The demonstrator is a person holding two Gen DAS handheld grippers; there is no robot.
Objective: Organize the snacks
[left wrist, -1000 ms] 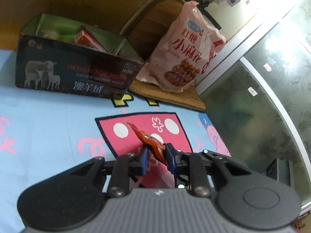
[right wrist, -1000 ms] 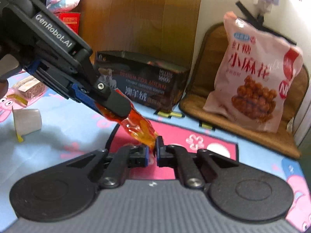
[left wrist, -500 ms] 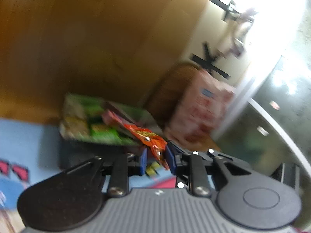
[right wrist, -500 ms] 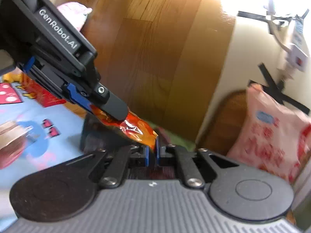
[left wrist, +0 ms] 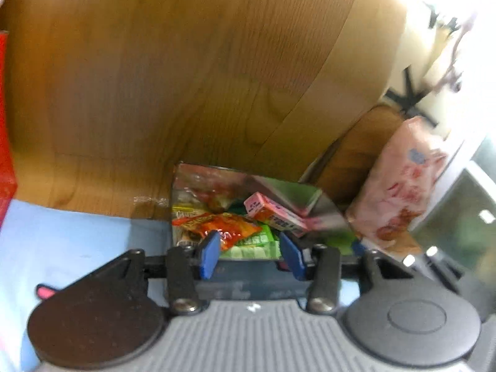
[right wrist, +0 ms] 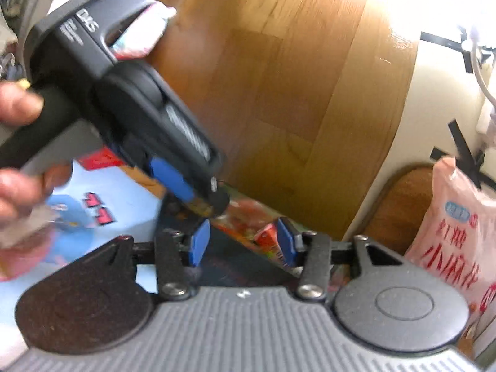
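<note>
both jaws spread wide, left gripper [left wrist: 250, 251] and right gripper [right wrist: 242, 241] over dark cardboard box [left wrist: 248, 274]; crinkly orange-red snack packet [left wrist: 223, 228] lies inside.

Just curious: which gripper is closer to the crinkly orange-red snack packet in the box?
Left. The left gripper hangs open right over the crinkly orange-red snack packet; the right gripper, also open, seems further back, near the dark cardboard box's front edge.

A wood-grain panel [left wrist: 192, 71] rises behind the blue cartoon-print cover [left wrist: 62, 241], with bright glare at upper right.
</note>
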